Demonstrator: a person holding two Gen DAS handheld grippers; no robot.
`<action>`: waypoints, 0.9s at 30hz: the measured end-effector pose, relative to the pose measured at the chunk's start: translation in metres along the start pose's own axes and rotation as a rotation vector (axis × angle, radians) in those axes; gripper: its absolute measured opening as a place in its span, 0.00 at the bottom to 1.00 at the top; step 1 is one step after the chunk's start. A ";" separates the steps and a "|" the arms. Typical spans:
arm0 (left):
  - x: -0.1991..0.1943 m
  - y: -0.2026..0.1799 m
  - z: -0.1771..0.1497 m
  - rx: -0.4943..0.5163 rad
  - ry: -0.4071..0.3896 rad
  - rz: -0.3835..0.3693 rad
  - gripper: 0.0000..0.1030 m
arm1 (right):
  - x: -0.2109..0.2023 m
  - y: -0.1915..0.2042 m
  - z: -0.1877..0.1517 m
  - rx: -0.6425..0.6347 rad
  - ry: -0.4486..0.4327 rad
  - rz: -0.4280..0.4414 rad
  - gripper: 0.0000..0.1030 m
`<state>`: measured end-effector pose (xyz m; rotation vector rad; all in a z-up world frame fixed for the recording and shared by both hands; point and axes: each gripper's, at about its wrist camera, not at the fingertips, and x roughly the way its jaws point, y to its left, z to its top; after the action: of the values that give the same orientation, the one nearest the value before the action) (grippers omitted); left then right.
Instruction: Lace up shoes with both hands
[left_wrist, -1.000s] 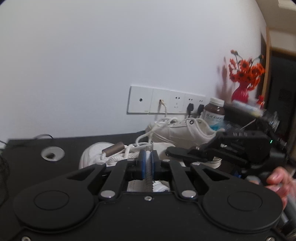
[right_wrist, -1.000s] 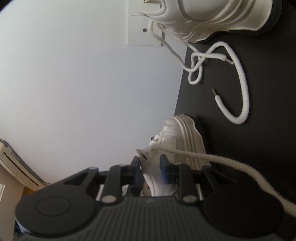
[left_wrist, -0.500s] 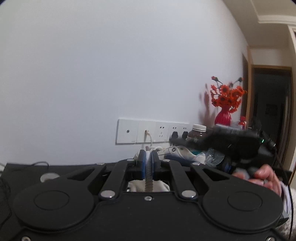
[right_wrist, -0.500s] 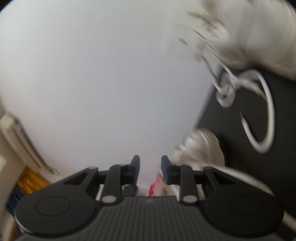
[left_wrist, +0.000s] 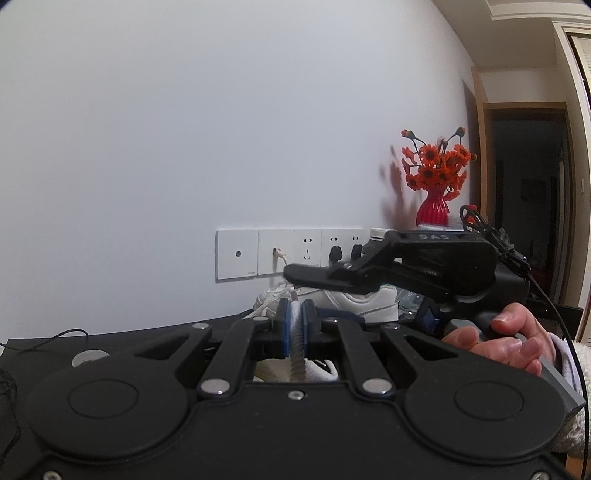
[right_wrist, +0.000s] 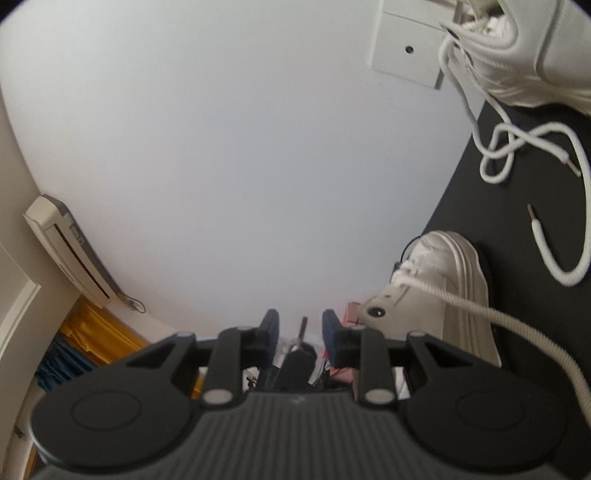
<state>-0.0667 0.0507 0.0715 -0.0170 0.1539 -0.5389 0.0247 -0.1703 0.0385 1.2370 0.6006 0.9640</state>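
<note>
Up front in the left wrist view, the left gripper (left_wrist: 293, 325) is clamped shut on a white shoelace (left_wrist: 296, 354), w/ a white sneaker (left_wrist: 354, 301) behind it on the black table (left_wrist: 122, 332). That cam also shows the right gripper (left_wrist: 306, 275) held side-on by a hand (left_wrist: 509, 339), plus red vase w/ orange flowers (left_wrist: 434, 177). Only the right wrist view shows the right gripper's jaws closing w/ a gap and a thin dark aglet tip (right_wrist: 303, 326) between them, not pressed. It shows 2 sneakers: 1 near (right_wrist: 443, 288), 1 far (right_wrist: 524, 48), loose lace (right_wrist: 554, 206) between.
</note>
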 end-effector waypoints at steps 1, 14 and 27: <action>0.001 0.000 0.000 0.001 0.004 0.004 0.06 | -0.009 0.005 -0.002 -0.002 0.000 -0.004 0.16; 0.010 0.003 -0.001 -0.010 0.020 0.018 0.09 | -0.003 -0.006 0.000 0.004 -0.092 0.011 0.03; -0.018 0.058 0.007 -0.202 -0.094 0.125 0.06 | 0.007 0.021 -0.006 -0.270 -0.096 -0.168 0.31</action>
<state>-0.0514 0.1096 0.0779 -0.2281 0.1167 -0.3947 0.0171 -0.1602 0.0574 0.9700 0.4734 0.8102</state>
